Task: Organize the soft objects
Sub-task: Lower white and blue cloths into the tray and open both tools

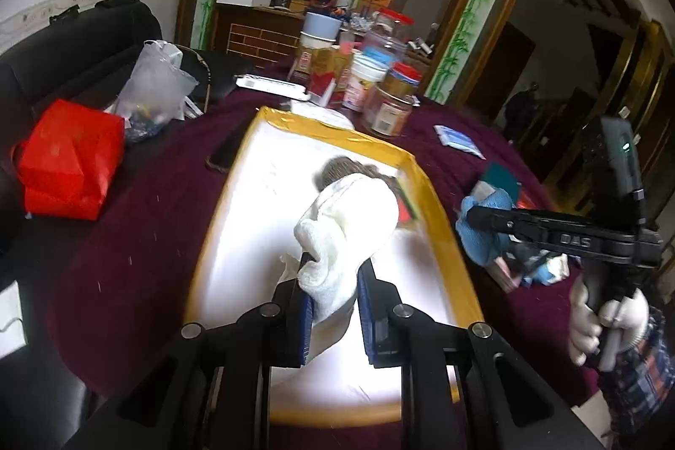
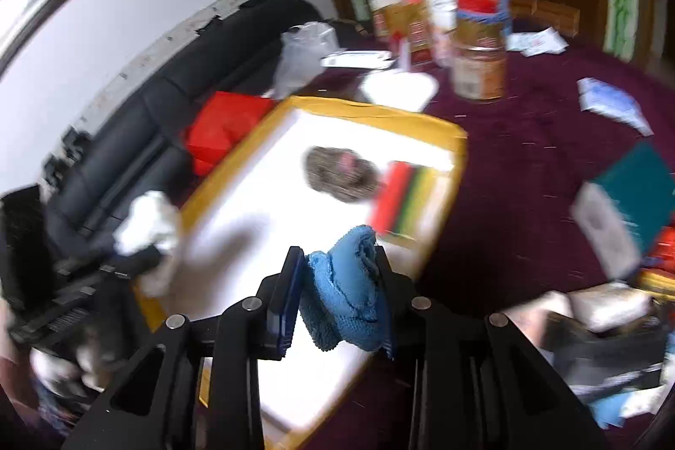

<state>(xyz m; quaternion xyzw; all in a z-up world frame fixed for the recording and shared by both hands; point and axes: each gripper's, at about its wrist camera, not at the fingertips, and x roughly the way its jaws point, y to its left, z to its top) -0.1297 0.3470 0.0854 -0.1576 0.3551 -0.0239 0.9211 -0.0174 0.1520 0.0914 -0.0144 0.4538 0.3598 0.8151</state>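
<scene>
Left gripper jaws grasp a white terry cloth; right gripper jaws grasp a blue microfibre cloth. Lower each fully inside the yellow-rimmed white tray before letting go.

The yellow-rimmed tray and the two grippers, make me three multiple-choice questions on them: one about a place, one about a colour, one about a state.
1. Where does the brown furry item lie?
A. Inside the yellow-rimmed tray
B. On the red bag
C. On the black sofa

2. What colour is the cloth in the right gripper?
A. Red
B. Blue
C. Green

3. What state is the left gripper in?
A. Open and empty
B. Shut on a glass jar
C. Shut on a white cloth

Answers:
1. A, it rests on the tray's white floor beside a striped item.
2. B, the blue cloth sits between the right gripper's pads.
3. C, the white cloth is pinched between the left gripper's pads above the tray.
</scene>
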